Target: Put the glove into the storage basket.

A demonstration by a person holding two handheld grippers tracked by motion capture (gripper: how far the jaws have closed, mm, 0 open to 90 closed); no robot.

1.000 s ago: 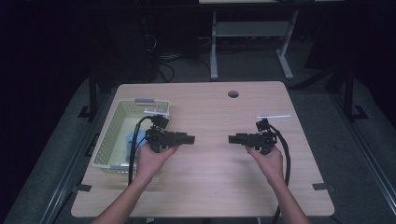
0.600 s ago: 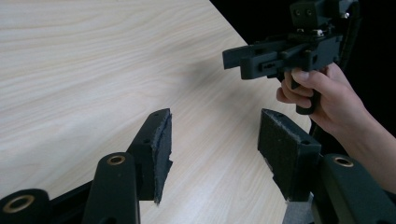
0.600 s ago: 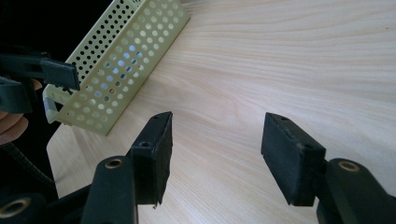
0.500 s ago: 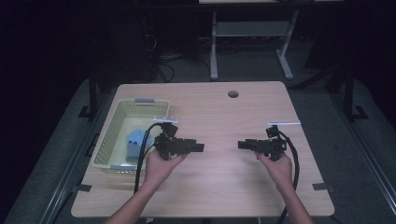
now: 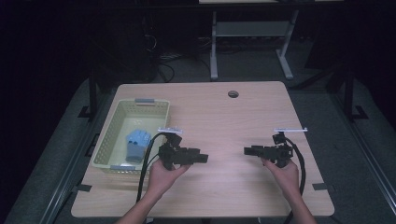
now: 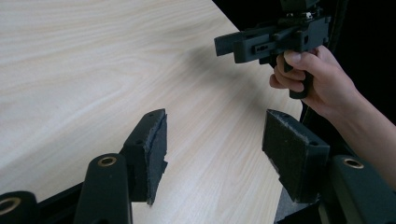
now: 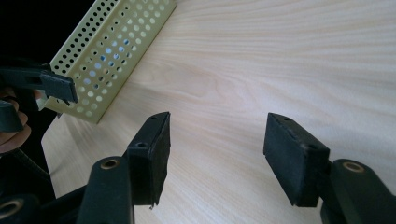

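Observation:
A person holds two black grippers over a light wooden table [image 5: 224, 116]. My left gripper [image 5: 203, 158] hovers near the table's front left, just right of a pale yellow-green perforated basket [image 5: 112, 126]. Its jaws stand open with nothing between them, as the left gripper view [image 6: 215, 154] shows. My right gripper [image 5: 247, 150] hovers at the front right, pointing left toward the other one, also open and holding nothing [image 7: 217, 154]. A blue folded object [image 5: 137, 144] lies inside the basket.
A round cable hole [image 5: 233, 94] sits near the table's far edge. Black cables trail from both grippers toward the front edge. The basket's corner [image 7: 109, 56] shows in the right gripper view. Beyond the table stands a metal frame on dark floor.
Both hands have drawn back toward the table's front edge. The left gripper has moved right, uncovering the blue object in the basket. Both stay open.

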